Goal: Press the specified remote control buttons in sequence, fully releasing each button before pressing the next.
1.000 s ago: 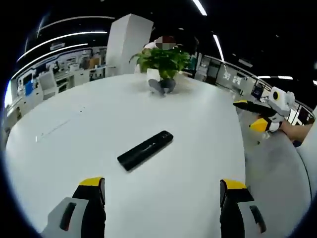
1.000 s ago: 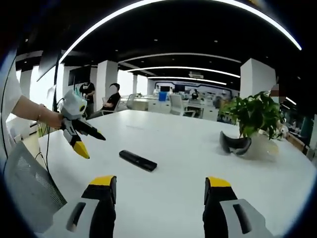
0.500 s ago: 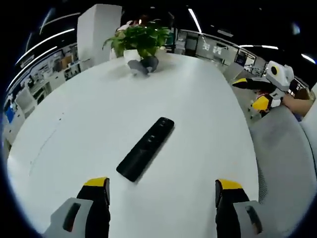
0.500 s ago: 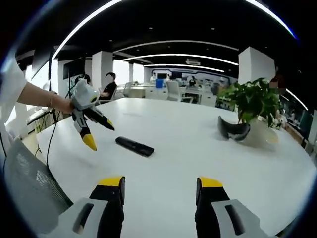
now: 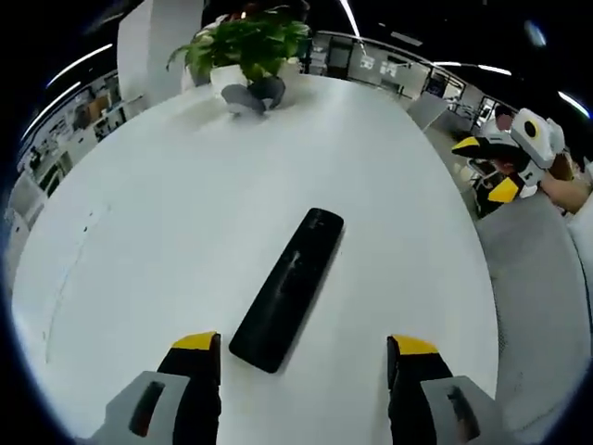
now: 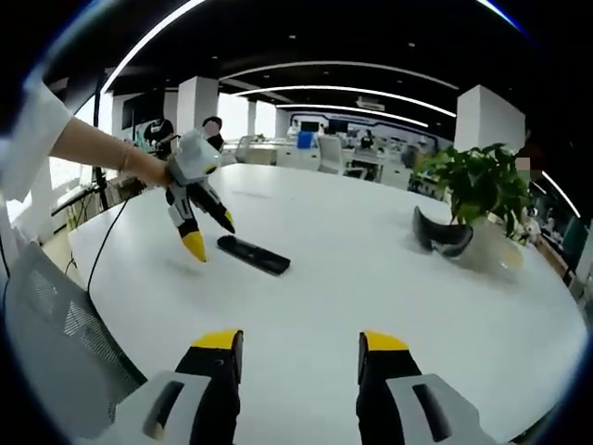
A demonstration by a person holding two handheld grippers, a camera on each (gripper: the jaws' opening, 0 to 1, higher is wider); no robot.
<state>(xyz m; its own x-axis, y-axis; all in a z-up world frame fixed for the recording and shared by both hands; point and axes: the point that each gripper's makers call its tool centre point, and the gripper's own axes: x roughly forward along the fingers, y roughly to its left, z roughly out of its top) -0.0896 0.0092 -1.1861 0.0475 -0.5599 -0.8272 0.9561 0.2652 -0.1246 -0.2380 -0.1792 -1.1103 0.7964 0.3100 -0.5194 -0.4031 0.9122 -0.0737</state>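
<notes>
Bare white table (image 5: pixel 167 213) surrounds the remote (image 5: pixel 288 287) on all sides; the potted plant (image 5: pixel 243 46) stands well apart.

Probably an open-plan office: desk rows (image 6: pixel 357 178), strip lights (image 6: pixel 334 91), columns (image 6: pixel 193 102).

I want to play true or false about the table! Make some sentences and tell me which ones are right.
1. The black remote control lies flat on the white table. True.
2. The left gripper is squeezing the remote. False: it is open, hovering at one end of the remote.
3. A potted plant stands on the table. True.
4. The right gripper is pressing a button. False: it is open, away from the remote.
5. The remote is red. False: it is black.
</notes>
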